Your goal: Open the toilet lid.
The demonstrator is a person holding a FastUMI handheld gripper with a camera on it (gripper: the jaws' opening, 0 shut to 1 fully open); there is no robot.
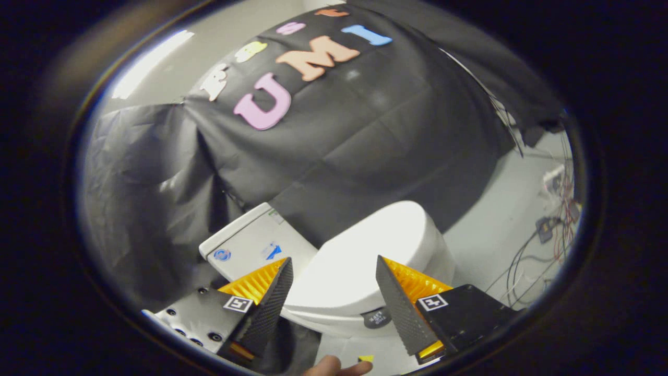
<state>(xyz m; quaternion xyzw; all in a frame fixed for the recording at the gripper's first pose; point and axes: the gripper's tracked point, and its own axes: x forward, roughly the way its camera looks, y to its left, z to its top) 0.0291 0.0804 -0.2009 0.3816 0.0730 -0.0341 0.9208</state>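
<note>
Toilet lid (365, 250) lies beyond fingers (271, 303) (cistern (250, 240) behind).

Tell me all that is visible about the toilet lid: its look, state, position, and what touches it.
The toilet lid is white, smooth and glossy, like plastic, with a rounded front. It lies closed, flat on the bowl, its rear end toward the white tank and the black cloth wall. A dark grey tab sits at its front edge. It appears just ahead of the open claw, seen between the two fingers; neither finger touches it.
</note>
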